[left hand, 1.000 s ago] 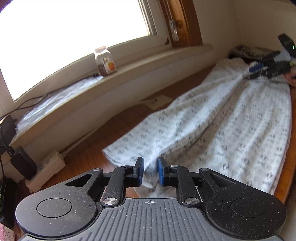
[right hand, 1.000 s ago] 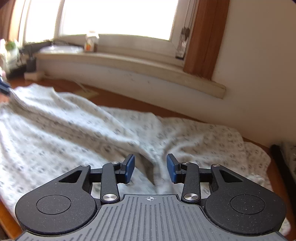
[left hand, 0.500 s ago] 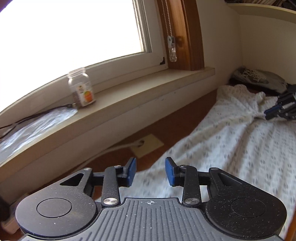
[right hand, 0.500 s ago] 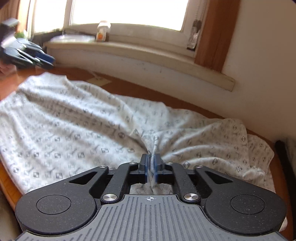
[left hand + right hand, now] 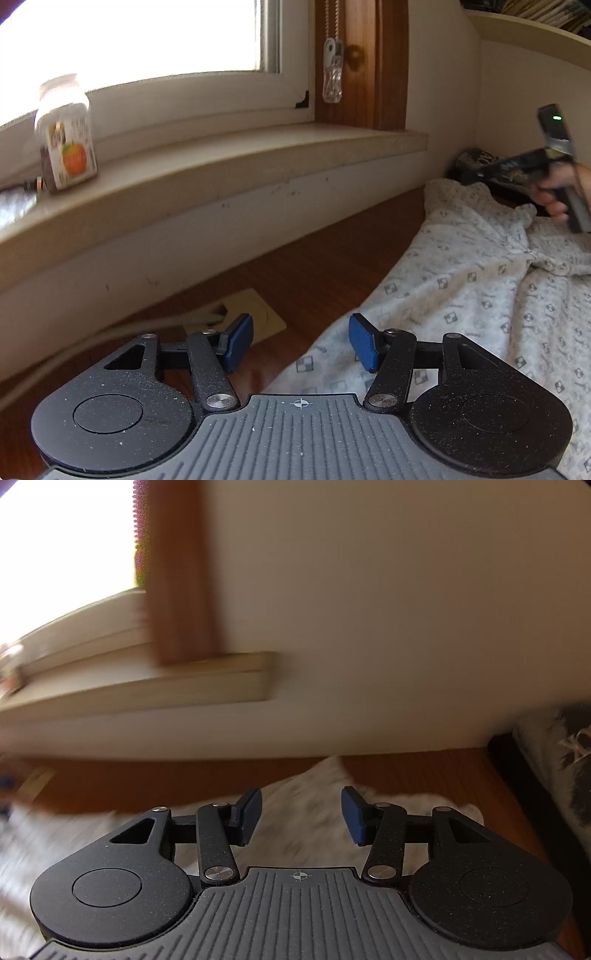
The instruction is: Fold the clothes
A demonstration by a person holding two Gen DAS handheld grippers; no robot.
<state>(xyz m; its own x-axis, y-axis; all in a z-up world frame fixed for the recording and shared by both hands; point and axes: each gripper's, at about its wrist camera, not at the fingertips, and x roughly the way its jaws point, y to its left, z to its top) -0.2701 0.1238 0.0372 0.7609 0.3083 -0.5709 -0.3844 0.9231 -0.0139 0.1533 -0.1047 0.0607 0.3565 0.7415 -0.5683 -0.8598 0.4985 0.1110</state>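
A white garment with a small grey square print (image 5: 480, 295) lies spread on the brown wooden table (image 5: 332, 251). My left gripper (image 5: 301, 341) is open over the garment's near left edge, nothing between its blue pads. In the left wrist view the right gripper (image 5: 517, 170) is held by a hand (image 5: 554, 192) above the garment's far end. In the blurred right wrist view my right gripper (image 5: 301, 814) is open above the garment (image 5: 306, 797), holding nothing.
A window sill (image 5: 221, 155) runs along the wall with a jar with an orange label (image 5: 66, 147) on it. A beige floor-type plate with a cable (image 5: 240, 314) sits on the table. A dark patterned item (image 5: 554, 760) lies at the far right.
The right gripper, shut on a pinch of the garment half a second ago, has opened and lifted away. The left gripper opened wider and moved toward the garment's edge near the wall.
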